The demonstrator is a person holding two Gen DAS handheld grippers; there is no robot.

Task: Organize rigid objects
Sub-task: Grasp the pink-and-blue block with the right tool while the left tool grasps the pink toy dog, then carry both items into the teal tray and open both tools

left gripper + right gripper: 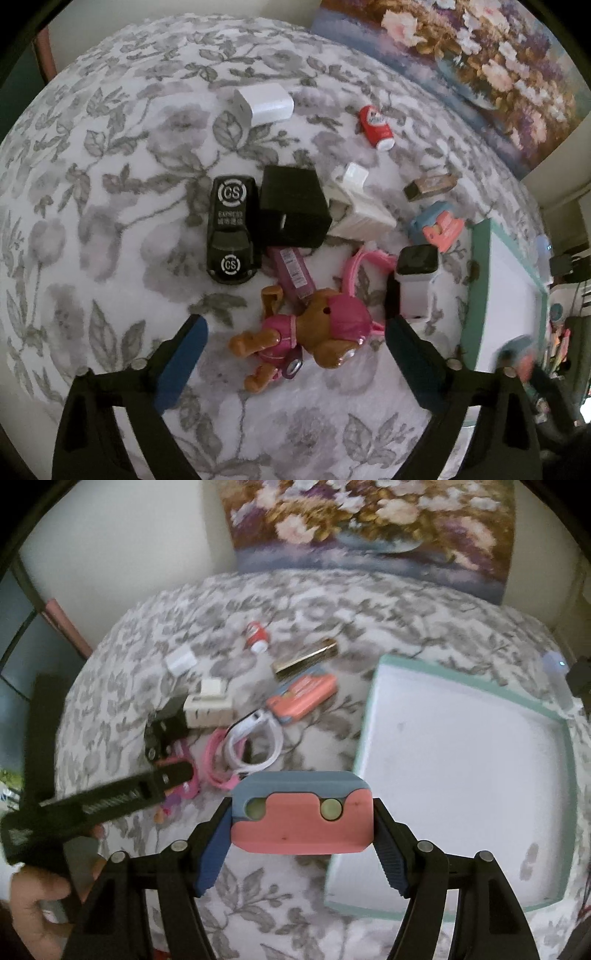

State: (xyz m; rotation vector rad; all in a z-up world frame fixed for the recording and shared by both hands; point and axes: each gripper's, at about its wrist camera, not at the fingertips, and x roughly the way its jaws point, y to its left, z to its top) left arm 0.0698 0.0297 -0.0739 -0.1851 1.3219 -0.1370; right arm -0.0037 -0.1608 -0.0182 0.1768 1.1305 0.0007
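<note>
My right gripper is shut on a pink and blue-grey block, held above the cloth just left of the teal-rimmed white tray. My left gripper is open and empty above a brown and pink toy dog. Beyond it lie a black toy car, a black box, a purple tube, a white smartwatch and a pink strap. The left gripper also shows in the right wrist view.
On the floral cloth lie a white charger, a red bottle, a white adapter, a gold lipstick and a pink-blue case. A flower painting leans at the back. The tray edge is at the right.
</note>
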